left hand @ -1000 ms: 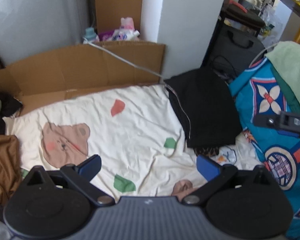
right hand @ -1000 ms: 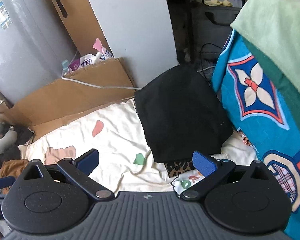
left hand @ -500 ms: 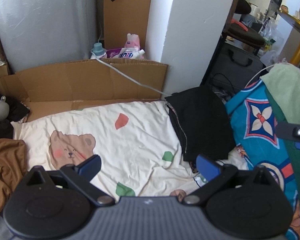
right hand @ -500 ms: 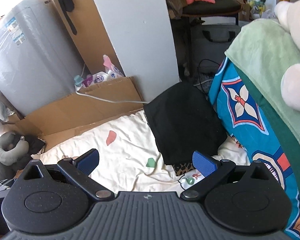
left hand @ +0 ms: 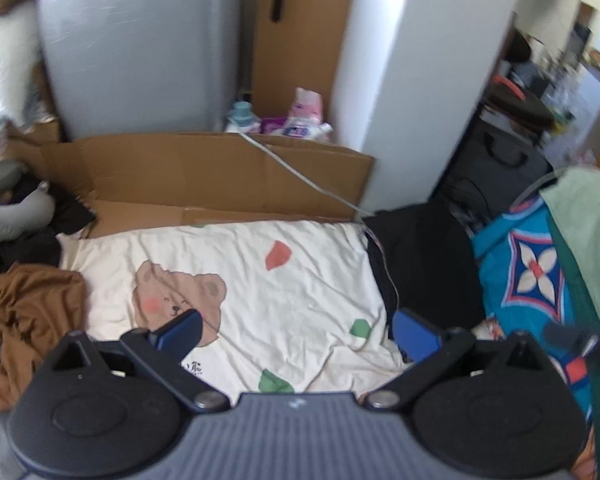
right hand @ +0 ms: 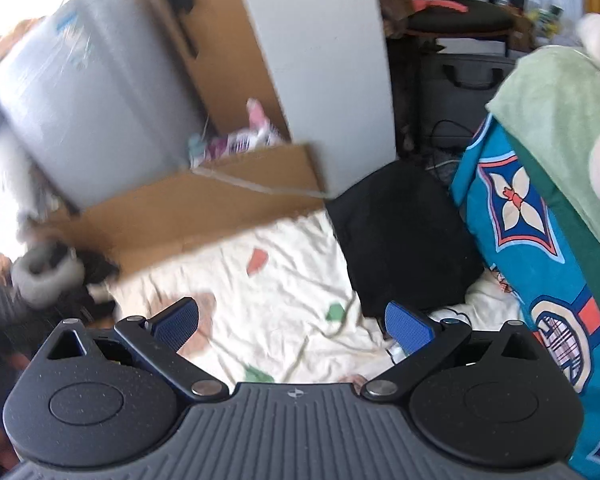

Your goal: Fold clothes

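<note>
On the cream bear-print sheet (left hand: 260,292) in front of me nothing is laid out to fold, so I judge I am between garments: one piece looks done and the next has yet to be picked. The folded black garment (left hand: 424,264) lies at about 2 o'clock from my left gripper (left hand: 296,330), its near edge on the sheet's right side, just beside the blue patterned blanket (left hand: 528,276). From the right wrist view the same black garment (right hand: 400,236) sits at roughly 1 o'clock, neat and flat. A crumpled brown garment (left hand: 28,320) is heaped at 9 o'clock off the sheet's left edge, and I take that as the likely next piece, though I cannot be sure.

Fetching it would call for swinging left, pinching a loose edge of the heap, and dragging it onto the bare middle of the sheet to spread it.

My left gripper is spread wide, blue pads (left hand: 180,330) well apart, holding nothing and hanging above the sheet. My right gripper (right hand: 292,324) is likewise spread and empty, touching no cloth; its view is motion-blurred on the left side
</note>
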`<state>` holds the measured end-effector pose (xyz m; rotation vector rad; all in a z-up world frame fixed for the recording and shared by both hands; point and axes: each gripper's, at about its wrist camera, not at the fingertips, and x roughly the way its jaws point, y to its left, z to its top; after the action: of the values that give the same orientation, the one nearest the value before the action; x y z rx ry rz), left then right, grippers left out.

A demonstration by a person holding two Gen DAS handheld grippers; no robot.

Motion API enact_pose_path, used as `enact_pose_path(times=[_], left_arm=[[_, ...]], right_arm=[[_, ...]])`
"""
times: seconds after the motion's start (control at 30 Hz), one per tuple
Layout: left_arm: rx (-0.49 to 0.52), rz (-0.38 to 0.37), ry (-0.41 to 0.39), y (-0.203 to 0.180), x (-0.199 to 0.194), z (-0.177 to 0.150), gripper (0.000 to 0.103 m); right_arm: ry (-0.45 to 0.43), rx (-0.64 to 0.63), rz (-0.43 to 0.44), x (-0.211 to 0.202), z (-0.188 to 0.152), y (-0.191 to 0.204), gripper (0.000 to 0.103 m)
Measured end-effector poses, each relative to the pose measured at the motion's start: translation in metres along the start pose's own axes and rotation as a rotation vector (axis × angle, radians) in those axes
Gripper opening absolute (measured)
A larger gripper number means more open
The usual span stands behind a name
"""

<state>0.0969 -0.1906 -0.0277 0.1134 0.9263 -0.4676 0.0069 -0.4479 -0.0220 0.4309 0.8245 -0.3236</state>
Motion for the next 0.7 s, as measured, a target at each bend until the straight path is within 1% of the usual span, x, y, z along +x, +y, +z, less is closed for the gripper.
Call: enact_pose_path(times=[0.03,0.13,0.23,0.3,0.4,0.47,0.53,0.63,0.7], left_arm=[[-0.01,0.015,0.003,0.002,-0.004,-0.003,0.103],[-0.042,0.072,0.024,0.009,-0.015,-0.013,0.103],[-0.116,0.11,0.007,0.024,-0.033,-0.023,0.103],[-0.136,0.13,-0.005,0.029,-0.046,-0.027,0.103],[-0.151,0.18,-0.008,0.034,-0.066,-0.033,0.103],[-0.178,0.193,-0.015,0.037,-0.079,-0.036,0.103],[-0.186,0.189,-0.026,0.04,-0.085,-0.04,0.103],[-0.185,0.218,-0.022,0.046,-0.086,-0.047,0.103],[-0.193,0.222,-0.027,0.053,-0.086,-0.051,0.103]], right_arm=[[-0.006,-0.023,0.012,0.0,-0.002,0.002,0.102],[-0.011,-0.08,0.001,0.001,-0.006,0.007,0.102],[-0.021,-0.097,0.035,-0.002,-0.003,0.01,0.102],[-0.025,-0.124,0.052,-0.004,-0.003,0.013,0.102],[-0.004,-0.164,0.079,-0.004,-0.005,0.019,0.102],[-0.014,-0.191,0.099,-0.007,-0.006,0.025,0.102],[-0.023,-0.218,0.118,-0.01,-0.006,0.032,0.103],[-0.009,-0.228,0.098,-0.007,-0.01,0.037,0.102],[-0.006,-0.224,0.102,-0.008,-0.01,0.038,0.102]])
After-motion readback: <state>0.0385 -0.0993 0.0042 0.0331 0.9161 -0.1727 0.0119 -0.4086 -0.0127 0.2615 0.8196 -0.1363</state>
